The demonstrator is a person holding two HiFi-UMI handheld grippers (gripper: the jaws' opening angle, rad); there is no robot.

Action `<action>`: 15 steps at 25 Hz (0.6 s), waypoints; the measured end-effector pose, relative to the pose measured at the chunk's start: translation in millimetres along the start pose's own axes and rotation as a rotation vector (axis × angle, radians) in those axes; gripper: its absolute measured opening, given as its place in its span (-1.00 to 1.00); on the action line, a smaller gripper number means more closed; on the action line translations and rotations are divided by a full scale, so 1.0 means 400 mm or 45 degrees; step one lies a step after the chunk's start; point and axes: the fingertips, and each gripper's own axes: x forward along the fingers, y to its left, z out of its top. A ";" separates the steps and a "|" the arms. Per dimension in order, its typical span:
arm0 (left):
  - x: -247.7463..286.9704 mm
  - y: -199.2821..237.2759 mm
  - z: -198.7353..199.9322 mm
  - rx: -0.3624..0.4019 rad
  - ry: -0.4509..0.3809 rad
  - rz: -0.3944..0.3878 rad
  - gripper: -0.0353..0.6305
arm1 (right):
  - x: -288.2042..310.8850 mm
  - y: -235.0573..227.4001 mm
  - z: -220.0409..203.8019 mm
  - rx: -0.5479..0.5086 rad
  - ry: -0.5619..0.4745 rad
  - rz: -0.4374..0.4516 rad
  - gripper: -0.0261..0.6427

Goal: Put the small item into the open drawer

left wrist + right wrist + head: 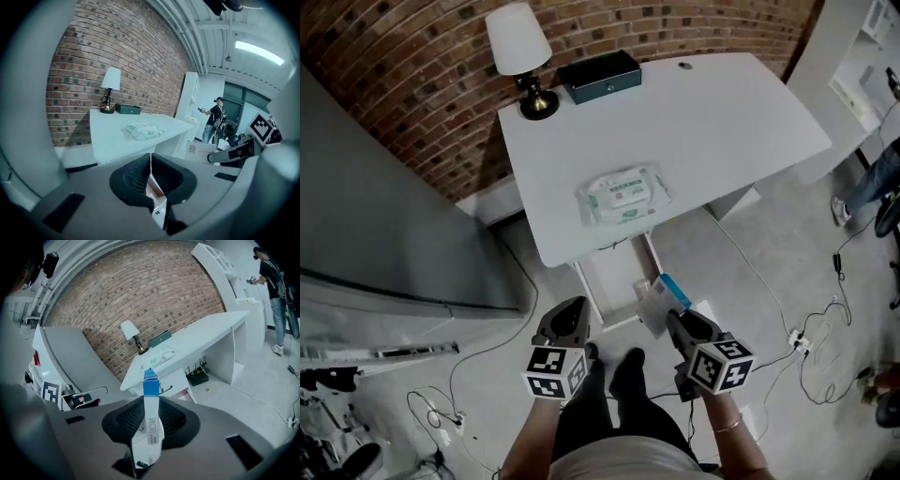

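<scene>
My right gripper (677,321) clamps the small box (661,298), its long axis along the jaws and its blue end toward the desk (581,246). The box is at the right front corner of the open drawer (614,277), with free floor (741,244) beside. My left gripper (574,317) is closed and empty.

Left gripper (150,158) with black ribbed jaws pressed together; beyond them a white desk (110,136) against a red brick wall (93,56), bearing a white-shaded lamp (110,89), dark green box (127,109) and soft white wipes pack (144,131).
</scene>
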 end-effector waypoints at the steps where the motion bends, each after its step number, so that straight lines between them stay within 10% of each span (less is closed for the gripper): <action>1: -0.014 0.017 -0.011 -0.019 -0.005 0.030 -0.82 | 0.017 0.010 -0.010 -0.017 0.027 0.022 -0.63; 15: -0.132 0.267 -0.207 -0.192 -0.012 0.226 -0.82 | 0.271 0.099 -0.237 -0.155 0.302 0.052 -0.63</action>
